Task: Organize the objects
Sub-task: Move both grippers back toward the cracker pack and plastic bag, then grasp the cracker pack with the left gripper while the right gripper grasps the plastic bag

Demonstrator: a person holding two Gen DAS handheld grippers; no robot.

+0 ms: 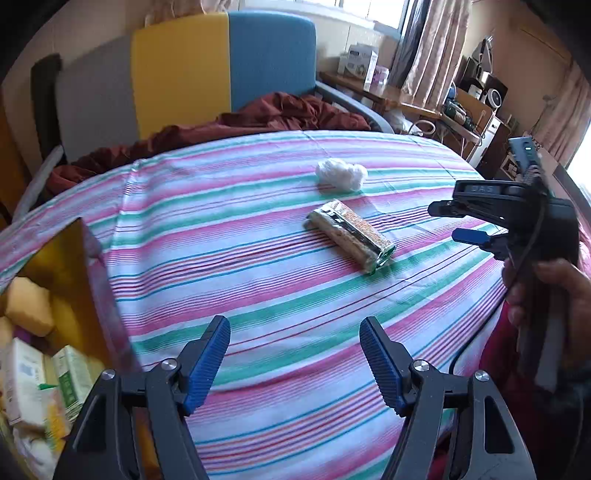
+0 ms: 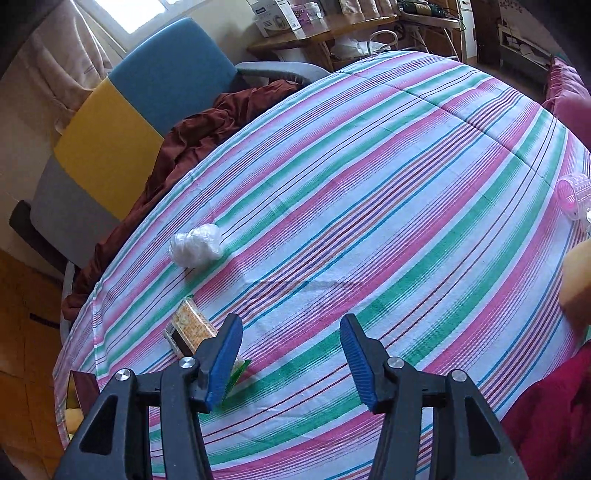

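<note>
Striped pink-and-green cloth (image 1: 258, 258) bearing clear-wrapped oblong snack pack (image 1: 351, 236) dead centre, crumpled white plastic wad (image 1: 341, 173) at twelve o'clock, open yellow-lined box (image 1: 66, 280) at nine, likely the collecting place. Left gripper (image 1: 295, 362) and right gripper (image 2: 291, 358) both spread, empty.

Striped cloth (image 1: 295, 295) over table. Behind: chair (image 1: 221, 70) with yellow and blue back, dark red blanket (image 1: 280, 114). Bright window (image 1: 384, 13), pale curtains (image 1: 432, 55), cluttered wooden shelf (image 2: 321, 33).
</note>
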